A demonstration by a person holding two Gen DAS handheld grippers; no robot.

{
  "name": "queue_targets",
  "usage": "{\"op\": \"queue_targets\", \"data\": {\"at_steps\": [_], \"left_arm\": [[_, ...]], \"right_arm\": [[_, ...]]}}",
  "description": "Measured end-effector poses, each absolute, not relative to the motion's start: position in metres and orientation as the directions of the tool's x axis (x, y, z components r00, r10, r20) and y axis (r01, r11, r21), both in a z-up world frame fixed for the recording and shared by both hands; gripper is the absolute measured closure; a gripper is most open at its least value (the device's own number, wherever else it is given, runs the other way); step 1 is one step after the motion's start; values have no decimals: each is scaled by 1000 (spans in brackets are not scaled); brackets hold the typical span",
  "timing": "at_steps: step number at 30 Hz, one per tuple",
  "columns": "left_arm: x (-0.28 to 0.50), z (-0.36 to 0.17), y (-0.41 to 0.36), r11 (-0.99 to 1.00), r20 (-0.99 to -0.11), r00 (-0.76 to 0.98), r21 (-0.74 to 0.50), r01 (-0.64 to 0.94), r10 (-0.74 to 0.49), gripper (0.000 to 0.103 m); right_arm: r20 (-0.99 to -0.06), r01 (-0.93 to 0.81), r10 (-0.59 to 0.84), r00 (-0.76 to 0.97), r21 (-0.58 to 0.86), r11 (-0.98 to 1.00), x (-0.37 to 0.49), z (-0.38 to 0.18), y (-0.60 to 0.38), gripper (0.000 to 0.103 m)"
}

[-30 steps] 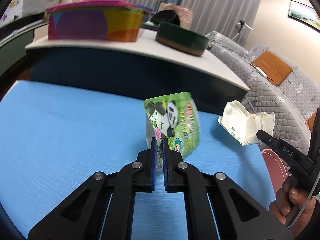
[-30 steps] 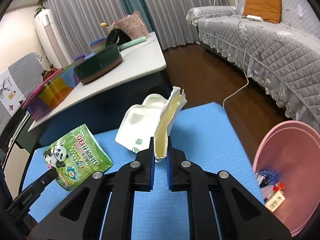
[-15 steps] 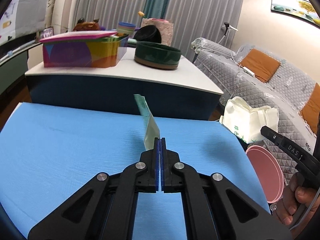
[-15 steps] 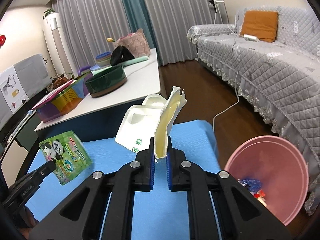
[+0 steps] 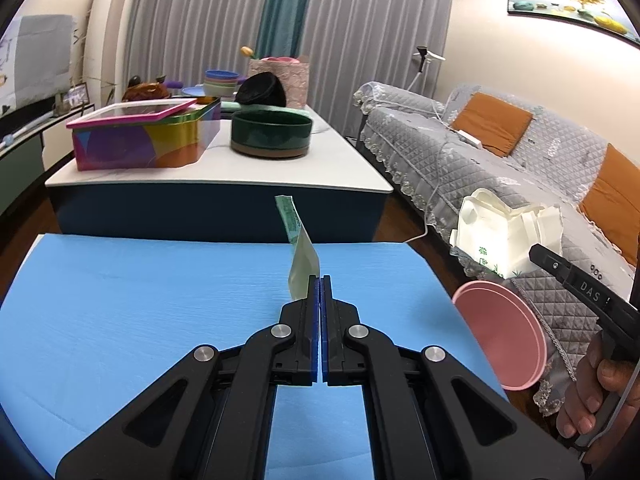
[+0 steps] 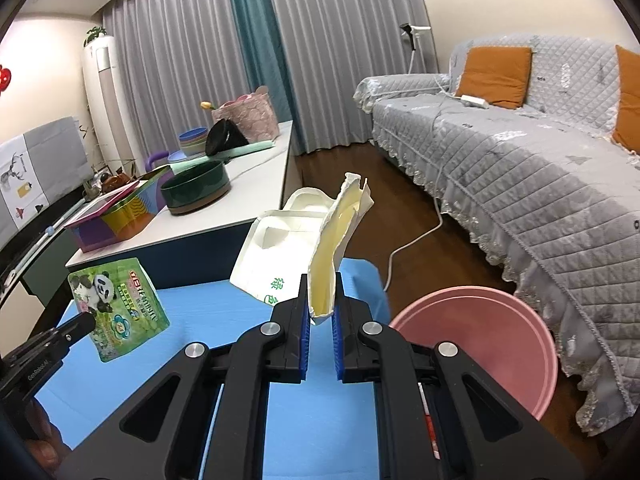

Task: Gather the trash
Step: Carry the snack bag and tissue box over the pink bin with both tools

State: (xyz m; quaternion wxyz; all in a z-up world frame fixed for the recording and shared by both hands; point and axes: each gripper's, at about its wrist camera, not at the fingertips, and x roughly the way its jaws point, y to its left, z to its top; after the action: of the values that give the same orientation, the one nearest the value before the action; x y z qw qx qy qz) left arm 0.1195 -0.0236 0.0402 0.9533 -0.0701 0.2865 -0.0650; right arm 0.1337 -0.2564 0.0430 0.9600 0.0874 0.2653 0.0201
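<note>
My left gripper (image 5: pixel 321 280) is shut on a green panda snack packet (image 5: pixel 300 248), held edge-on above the blue mat (image 5: pixel 140 300); the packet's printed face shows in the right wrist view (image 6: pixel 120 304). My right gripper (image 6: pixel 320 312) is shut on a crumpled white paper food box (image 6: pixel 296 248), lifted off the mat; the box also shows at the right of the left wrist view (image 5: pixel 504 232). A pink bin (image 6: pixel 512 320) stands on the floor beside the mat's right edge, below the box.
A white-topped low table (image 5: pixel 340 160) behind the mat holds a colourful tin (image 5: pixel 148 136) and a dark green bowl (image 5: pixel 272 136). A grey quilted sofa (image 6: pixel 540 168) with orange cushions runs along the right. A white cable (image 6: pixel 416 240) lies on the wooden floor.
Both grippers have risen with their loads. The panda packet has turned from face-on to edge-on in the left wrist view. The pink bin has come further under the right gripper.
</note>
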Motion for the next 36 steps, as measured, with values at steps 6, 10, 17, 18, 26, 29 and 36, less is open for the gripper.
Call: {"op": "queue_targets", "data": {"at_steps": [6,10,17,18,26,29,36], "left_arm": [[108,48,-40,978,-523,831,-172,115,-189,103],[104,51,-52,975,-522,827,-172,139,-210,103],[101,55,-78,971,-527,816,-155,182,-237,103],[101,56,-82,970,-528,815,-151,189,-241,103],[106,58,-118,957,-529,798,-134,256,-287,103],[108,58,-131,952,-529,792,-130,278,-304,103],[117,59,-159,935,-531,774,-129,329,-345,103]], "right_arm": [[-499,25,62,865,166,986,119,48,-274,93],[-492,39,48,869,165,986,112,51,-284,93],[-488,75,21,873,176,982,107,55,-306,93],[-491,83,17,871,181,980,107,55,-310,93],[-513,134,-15,858,197,971,108,53,-338,93],[-519,154,-33,854,192,969,107,51,-347,93],[-538,192,-69,840,176,965,106,45,-367,93]]}}
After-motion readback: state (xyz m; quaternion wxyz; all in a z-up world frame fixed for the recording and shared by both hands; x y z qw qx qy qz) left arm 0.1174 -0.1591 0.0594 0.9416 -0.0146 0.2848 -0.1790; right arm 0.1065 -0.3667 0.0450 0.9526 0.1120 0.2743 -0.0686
